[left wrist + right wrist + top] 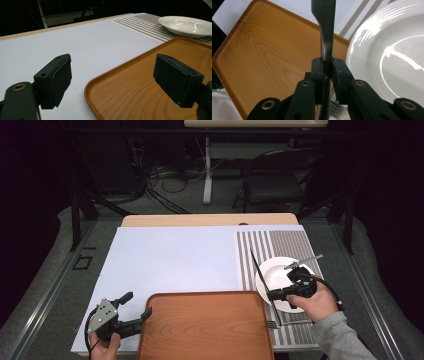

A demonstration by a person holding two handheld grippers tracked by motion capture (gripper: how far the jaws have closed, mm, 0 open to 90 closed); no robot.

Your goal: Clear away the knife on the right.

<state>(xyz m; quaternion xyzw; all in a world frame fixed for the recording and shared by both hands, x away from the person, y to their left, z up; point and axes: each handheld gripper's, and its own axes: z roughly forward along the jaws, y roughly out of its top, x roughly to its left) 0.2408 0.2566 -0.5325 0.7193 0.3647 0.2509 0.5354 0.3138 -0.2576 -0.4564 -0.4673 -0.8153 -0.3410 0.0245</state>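
My right gripper (270,295) (327,67) is shut on a metal table knife (259,270) (325,30), which sticks out past the pads over the left rim of a white plate (274,270) (387,50). The plate rests on a striped placemat (272,242). A wooden tray (205,325) (267,55) (140,87) lies at the near edge. My left gripper (137,304) (116,80) stands open at the tray's left corner, one jaw over the tray and one over the white table cover, with nothing between them.
A fork (272,323) (334,107) lies on the placemat by the tray's right edge, beneath my right gripper. Another metal utensil (303,261) rests across the plate's far rim. The white table cover (170,260) spreads behind the tray. A chair (272,185) stands beyond the table.
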